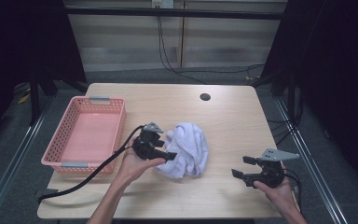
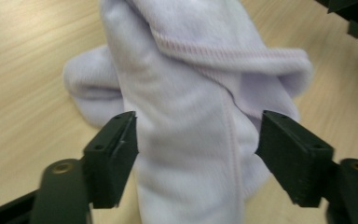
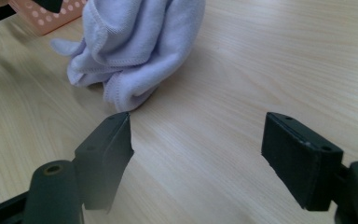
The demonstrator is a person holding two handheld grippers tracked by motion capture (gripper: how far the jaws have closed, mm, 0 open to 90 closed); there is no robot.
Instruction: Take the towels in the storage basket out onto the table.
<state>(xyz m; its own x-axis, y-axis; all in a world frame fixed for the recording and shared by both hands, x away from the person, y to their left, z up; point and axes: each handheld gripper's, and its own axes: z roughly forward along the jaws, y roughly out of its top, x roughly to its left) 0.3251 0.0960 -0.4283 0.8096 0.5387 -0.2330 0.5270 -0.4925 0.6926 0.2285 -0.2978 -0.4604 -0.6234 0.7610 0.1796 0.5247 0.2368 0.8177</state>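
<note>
I see my left gripper with its two black jaws spread wide, a fold of the white towel standing between them. The left jaw looks to lie against the cloth; whether the right one touches it I cannot tell. The towel sits crumpled on the light wooden table, bunched up and running away from me.

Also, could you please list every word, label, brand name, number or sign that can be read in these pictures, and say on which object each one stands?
None: no readable text stands on anything.
The white towel, the pink basket and the wooden table carry no print.
A small pale fitting on the back wall is too small and blurred to tell whether it bears any marking.
</note>
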